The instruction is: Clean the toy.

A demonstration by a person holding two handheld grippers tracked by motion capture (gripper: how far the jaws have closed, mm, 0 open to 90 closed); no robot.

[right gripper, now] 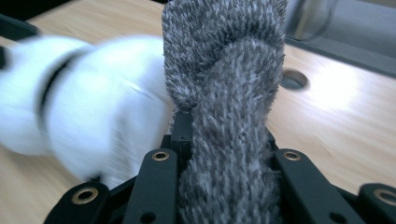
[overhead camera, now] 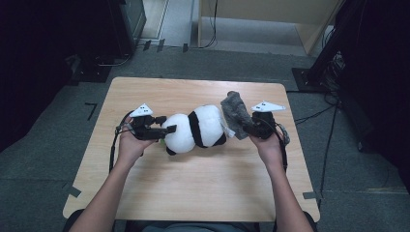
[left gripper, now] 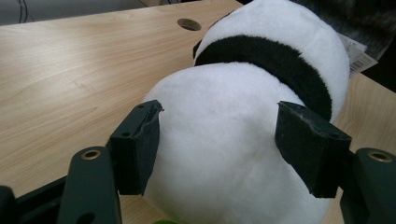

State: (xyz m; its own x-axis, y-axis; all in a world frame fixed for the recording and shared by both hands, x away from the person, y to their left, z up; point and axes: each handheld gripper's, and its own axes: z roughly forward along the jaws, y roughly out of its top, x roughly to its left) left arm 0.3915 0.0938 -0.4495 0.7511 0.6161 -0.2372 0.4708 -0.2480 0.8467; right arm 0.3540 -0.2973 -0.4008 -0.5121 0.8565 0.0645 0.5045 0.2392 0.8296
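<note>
A black-and-white panda plush (overhead camera: 198,126) lies on its side in the middle of the wooden table (overhead camera: 193,188). My left gripper (overhead camera: 167,130) reaches in from the left. In the left gripper view, the left gripper (left gripper: 219,140) has its pads pressed into both sides of the panda's (left gripper: 233,116) round white end. My right gripper (overhead camera: 246,126) is raised at the panda's right end and is shut on a grey fuzzy cloth (overhead camera: 234,111). In the right gripper view this cloth (right gripper: 224,70) stands up between the black fingers (right gripper: 159,177), with the blurred panda (right gripper: 93,102) to its left.
A white paper tag (left gripper: 357,56) hangs by the panda's far end. A bit of green (overhead camera: 163,142) peeks out under the plush. The table has a round cable hole (left gripper: 189,24). Dark equipment stands and cables (overhead camera: 333,72) surround the table on the grey floor.
</note>
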